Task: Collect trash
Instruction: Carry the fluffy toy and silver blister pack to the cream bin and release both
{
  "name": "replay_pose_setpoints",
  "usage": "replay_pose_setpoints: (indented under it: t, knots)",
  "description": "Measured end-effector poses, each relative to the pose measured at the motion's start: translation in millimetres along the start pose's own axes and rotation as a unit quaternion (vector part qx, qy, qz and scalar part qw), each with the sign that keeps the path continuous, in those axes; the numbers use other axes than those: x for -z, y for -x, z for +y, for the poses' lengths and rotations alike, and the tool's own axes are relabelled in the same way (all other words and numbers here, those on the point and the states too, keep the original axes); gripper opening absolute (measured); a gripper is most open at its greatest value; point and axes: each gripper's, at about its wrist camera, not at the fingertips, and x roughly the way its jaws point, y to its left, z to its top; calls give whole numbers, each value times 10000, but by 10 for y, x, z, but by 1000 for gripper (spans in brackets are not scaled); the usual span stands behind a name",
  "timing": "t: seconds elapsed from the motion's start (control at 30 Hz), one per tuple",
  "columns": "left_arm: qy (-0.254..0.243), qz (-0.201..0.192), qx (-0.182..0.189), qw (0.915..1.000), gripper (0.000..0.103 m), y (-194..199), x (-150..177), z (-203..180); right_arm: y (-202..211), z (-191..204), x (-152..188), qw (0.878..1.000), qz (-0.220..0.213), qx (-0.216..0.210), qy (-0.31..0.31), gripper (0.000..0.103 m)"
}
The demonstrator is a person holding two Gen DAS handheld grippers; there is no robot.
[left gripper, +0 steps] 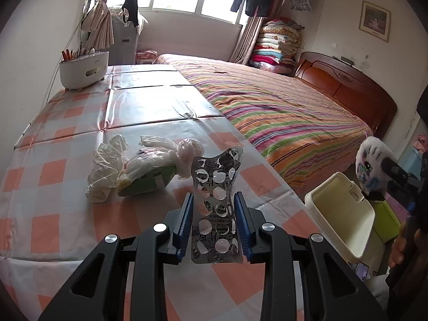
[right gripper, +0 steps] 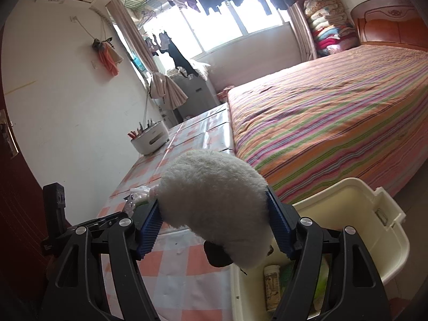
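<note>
**Carrying trash toward the open bin**

Gripping an emptied blister pack [left gripper: 217,208], the left gripper [left gripper: 213,206] has its blue jaws clenched on the foil strip's long edges, the strip standing up over the desk [left gripper: 53,176] with its checked cloth. Near the middle of the desk, toward its right edge, lie a crumpled white plastic bag [left gripper: 103,171] and, touching it, a green packet wrapped in clear plastic [left gripper: 149,176]. The right gripper [right gripper: 214,214] grasps a fluffy white plush toy [right gripper: 211,200] between widely spread jaws, the toy hanging past the desk's right edge, partly above the cream trash bin [right gripper: 369,222]. The bin stands with its lid open beside that edge, and a small bottle [right gripper: 271,283] lies inside. A white utensil holder [left gripper: 84,68] sits at the desk's far left corner.
</note>
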Motion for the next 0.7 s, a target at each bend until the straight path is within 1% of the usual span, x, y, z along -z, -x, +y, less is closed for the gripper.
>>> replay_pose_setpoints:
  t: [0.3,0.53,0.7]
  knots:
    - [-78,27,142,9999,30,-26,20,-93,220,-135,46,9985,-251,492,24,72]
    - [-180,78,229,9995,30,-57,35,-184,288,-162,71,9969,-335,711,-14,75]
    - [-208,107,283,9993,30,-72,41,-224,293,-150,84,9964,-343,772,-69,77]
